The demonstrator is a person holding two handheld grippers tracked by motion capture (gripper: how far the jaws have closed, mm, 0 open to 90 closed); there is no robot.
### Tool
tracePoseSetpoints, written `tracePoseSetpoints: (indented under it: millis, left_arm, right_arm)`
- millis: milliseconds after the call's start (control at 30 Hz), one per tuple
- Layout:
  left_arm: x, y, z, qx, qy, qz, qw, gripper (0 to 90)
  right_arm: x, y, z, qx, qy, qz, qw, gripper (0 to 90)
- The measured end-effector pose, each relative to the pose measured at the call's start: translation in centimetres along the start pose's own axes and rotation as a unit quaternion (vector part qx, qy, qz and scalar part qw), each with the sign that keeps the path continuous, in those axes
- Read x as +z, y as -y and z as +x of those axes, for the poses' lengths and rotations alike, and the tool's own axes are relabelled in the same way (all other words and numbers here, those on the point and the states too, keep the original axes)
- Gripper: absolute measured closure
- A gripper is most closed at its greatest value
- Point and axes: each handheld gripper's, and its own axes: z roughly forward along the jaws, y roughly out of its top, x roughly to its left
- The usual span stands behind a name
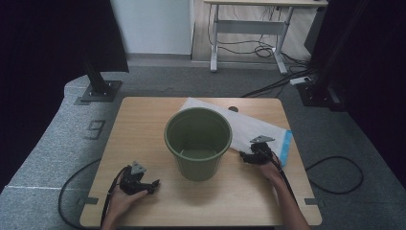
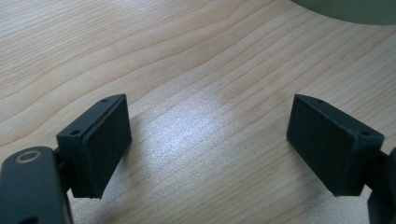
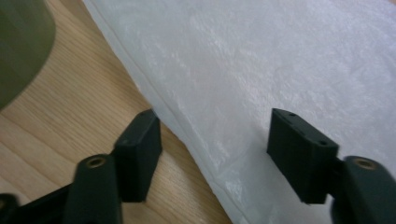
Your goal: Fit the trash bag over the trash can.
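A green plastic bucket stands upright and empty at the middle of the wooden table. Behind and to its right lies a flat white bag with a blue end. My left gripper rests near the front left of the table, open, with bare wood between its jaws. My right gripper is open at the bag's near edge, one jaw over wood and the other over the white bag. The bucket's side shows at the left of the right gripper view.
Black frame posts stand on the carpet at the back left and back right. A desk with cables is farther back. A black cable loops on the floor at the right.
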Motion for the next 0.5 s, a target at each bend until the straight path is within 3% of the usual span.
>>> tracePoseSetpoints:
  millis: [33, 67, 133, 167, 233, 400, 500]
  left_arm:
    - [0.0, 0.0, 0.0, 0.000, 0.000, 0.000, 1.0000, 13.7]
    - [0.0, 0.0, 0.0, 0.000, 0.000, 0.000, 1.0000, 13.6]
    - [0.0, 0.0, 0.0, -0.001, 0.000, -0.001, 1.0000, 13.7]
    - [0.0, 0.0, 0.0, -0.001, 0.000, -0.001, 1.0000, 13.8]
    - [-0.1, 0.0, -0.1, 0.001, -0.003, 0.000, 1.0000, 13.9]
    - [-0.2, 0.1, -0.1, 0.001, -0.004, 0.001, 1.0000, 13.9]
    - [-0.2, 0.1, -0.1, 0.002, -0.004, 0.001, 1.0000, 14.0]
  right_arm:
    - [0.0, 0.0, 0.0, 0.000, 0.000, 0.000, 1.0000, 37.9]
    - [-0.1, 0.0, -0.1, 0.010, -0.005, -0.001, 0.9999, 57.3]
    - [-0.4, -0.1, -0.1, -0.002, 0.009, 0.002, 1.0000, 74.8]
    - [-0.4, -0.1, -0.1, -0.002, 0.009, 0.002, 1.0000, 74.8]
    - [-0.9, 0.3, -0.4, 0.008, -0.008, 0.006, 0.9999, 88.1]
    - [-3.3, 2.0, -0.2, 0.006, -0.007, -0.017, 0.9998, 88.5]
    - [-6.1, 4.0, -0.5, 0.027, -0.009, -0.028, 0.9992, 88.5]
